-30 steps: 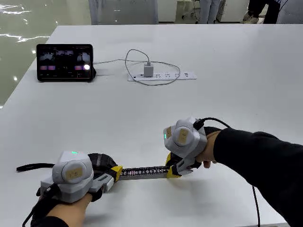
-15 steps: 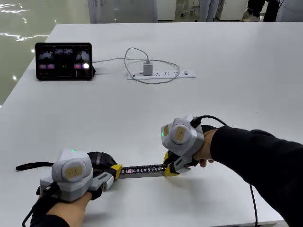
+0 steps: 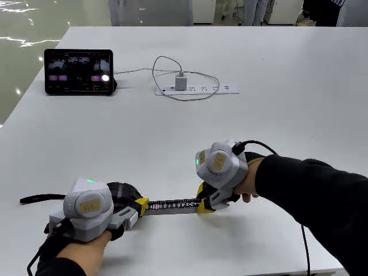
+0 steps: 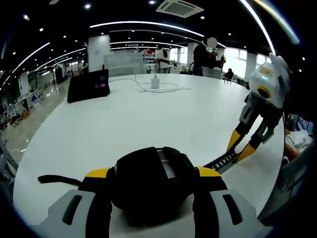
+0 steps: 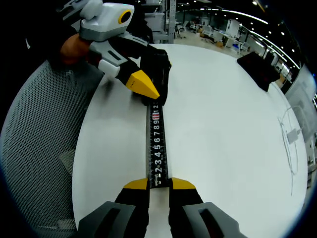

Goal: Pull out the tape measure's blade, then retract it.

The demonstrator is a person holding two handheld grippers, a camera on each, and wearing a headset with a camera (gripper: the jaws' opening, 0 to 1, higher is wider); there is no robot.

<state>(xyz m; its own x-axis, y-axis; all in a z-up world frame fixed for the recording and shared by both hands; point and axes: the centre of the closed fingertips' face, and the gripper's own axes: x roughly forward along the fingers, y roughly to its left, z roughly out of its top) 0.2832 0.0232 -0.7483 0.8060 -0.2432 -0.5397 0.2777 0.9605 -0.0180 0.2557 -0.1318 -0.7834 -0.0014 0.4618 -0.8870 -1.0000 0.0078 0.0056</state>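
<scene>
The black tape measure case [image 3: 122, 195] lies on the white table [image 3: 270, 98] at the near left, and my left gripper [image 3: 135, 203] is shut on it. Its own view shows the case [image 4: 153, 178] held between the yellow-tipped jaws of the left gripper [image 4: 154, 173]. A short length of blade [image 3: 172, 204] runs right from the case to my right gripper [image 3: 203, 206], which is shut on the blade's end. In the right gripper view the numbered blade [image 5: 157, 144] leads from the right gripper [image 5: 159, 184] up to the case [image 5: 156, 67].
A black strap [image 3: 40, 200] trails left from the case. At the far side stand a tablet [image 3: 79, 72] and a power strip [image 3: 195, 89] with a charger and looped cable. The table's near edge lies just below both grippers.
My right gripper has moved a little to the left toward the case, still holding the blade's end, so the exposed blade is shorter. The left gripper and case have stayed put.
</scene>
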